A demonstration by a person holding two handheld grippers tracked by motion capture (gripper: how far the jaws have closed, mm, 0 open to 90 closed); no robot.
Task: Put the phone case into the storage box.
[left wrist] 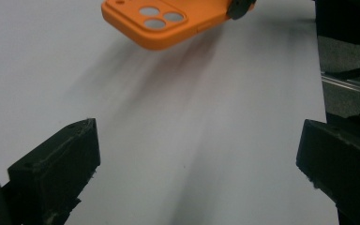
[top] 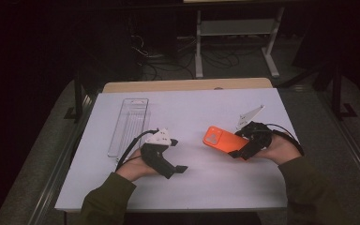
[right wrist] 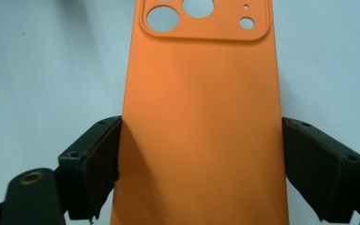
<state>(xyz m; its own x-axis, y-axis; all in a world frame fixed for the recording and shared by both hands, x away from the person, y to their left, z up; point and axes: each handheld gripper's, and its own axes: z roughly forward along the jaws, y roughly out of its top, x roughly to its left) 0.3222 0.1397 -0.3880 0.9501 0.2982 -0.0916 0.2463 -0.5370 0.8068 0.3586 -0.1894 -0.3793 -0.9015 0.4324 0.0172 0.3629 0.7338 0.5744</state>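
While the orange phone case (right wrist: 201,117) sits between the right tool's (top: 244,149) jaws across its width, gripped at the end away from the camera cut-outs, we treat it as the main risk. It hangs in the air above the white surface (top: 192,183), near that surface's right side, tilted with the cut-out end toward the middle.

Risks as we see them:
- Case is soft and flexible by the look of it. Squeeze across the width could bow it, and it could pop out of the pads.
- Most of its length sticks out past the jaws. Any quick wrist turn could lever it loose, and it would drop onto the surface.
- Left jaw edge looks chipped in the right gripper view, so contact there may be uneven. We can't tell how firm the bite is.
- If the left tool (top: 174,165) comes in to take the free end, a misjudged approach could knock the case sideways rather than catch it.

Tool state: right tool is wide apart yet clamped on the case, both pads against its long edges. Left tool is spread wide with nothing between its jaws, hanging above bare surface, pointing toward the case in the left gripper view (left wrist: 168,23) and well apart from it.

Further out: a clear plastic tray (top: 129,125) lies on the left part of the surface, untouched.
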